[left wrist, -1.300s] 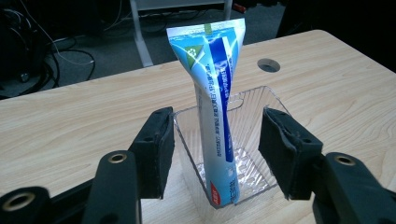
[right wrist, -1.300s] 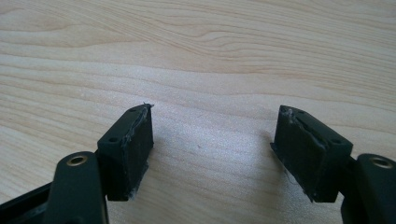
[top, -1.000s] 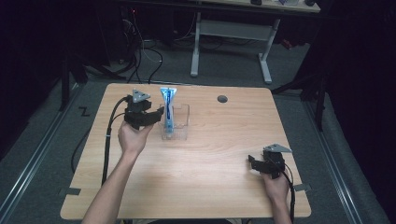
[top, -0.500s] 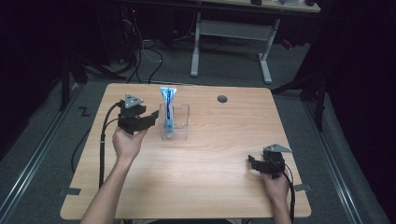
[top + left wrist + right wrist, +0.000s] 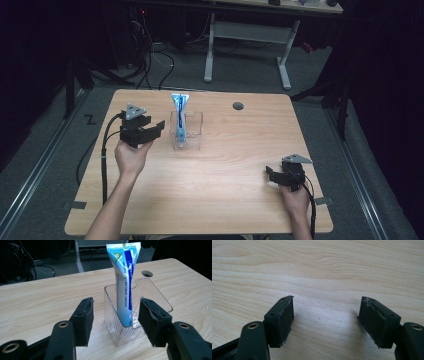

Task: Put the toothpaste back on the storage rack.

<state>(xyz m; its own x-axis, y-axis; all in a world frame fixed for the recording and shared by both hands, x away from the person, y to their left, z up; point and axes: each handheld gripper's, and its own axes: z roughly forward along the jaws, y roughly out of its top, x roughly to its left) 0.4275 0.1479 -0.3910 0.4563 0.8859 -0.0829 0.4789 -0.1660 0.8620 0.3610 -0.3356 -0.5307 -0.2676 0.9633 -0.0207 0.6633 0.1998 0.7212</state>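
A blue and white tube [image 5: 180,116] [image 5: 125,287] stands upright in a clear ribbed plastic box [image 5: 194,136] [image 5: 150,292] at the back middle of the wooden table [image 5: 220,200]. My left gripper [image 5: 156,127] [image 5: 115,317] hovers just left of the box, open, its jaws pointing at the box with a gap to it and nothing between them. My right gripper [image 5: 270,176] [image 5: 325,315] rests low at the table's front right, open over bare wood, far from the box.
A round cable hole [image 5: 238,106] sits in the table behind and right of the box. A black cable [image 5: 104,160] trails from the left gripper over the table's left edge. Desk legs and cables stand on the floor beyond the table.
My left gripper has drawn back leftward from the box and tube, leaving the tube standing in the box. The right gripper has stayed put.
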